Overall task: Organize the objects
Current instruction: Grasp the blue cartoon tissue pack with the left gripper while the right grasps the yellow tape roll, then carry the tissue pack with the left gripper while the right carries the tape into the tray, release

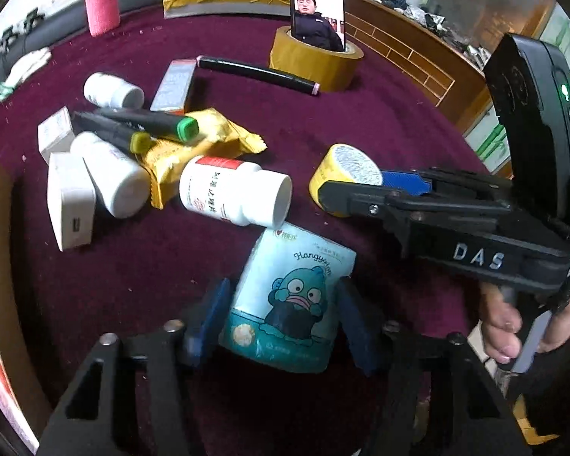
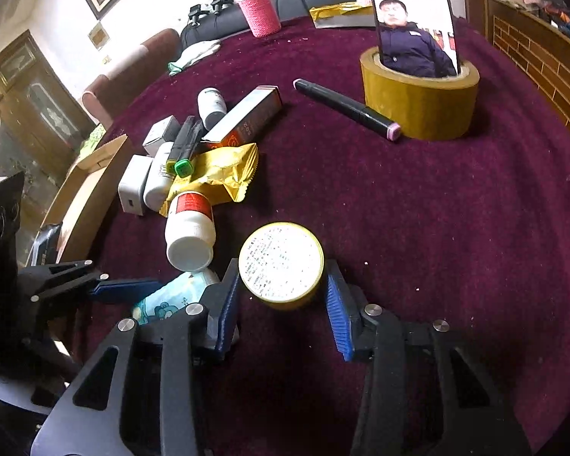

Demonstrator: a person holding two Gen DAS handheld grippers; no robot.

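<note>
A: L gripper (image 1: 281, 315)? 
B: Jaws half-wide, astride tissue pack (image 1: 285, 304), near table (image 2: 437, 209) front edge; contact unclear.
A: R gripper (image 2: 283, 296)? 
B: Half-wide around yellow tin (image 2: 281, 262), beside pack.

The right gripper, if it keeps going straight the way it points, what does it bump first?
Probably the yellow tin, which sits right between the right gripper fingers already. Past it there is only bare red tablecloth.

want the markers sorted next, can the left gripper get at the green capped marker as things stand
Probably not yet: the left gripper straddles the tissue pack, and the white bottle lies between it and the green capped marker, which rests on the yellow packet.
</note>
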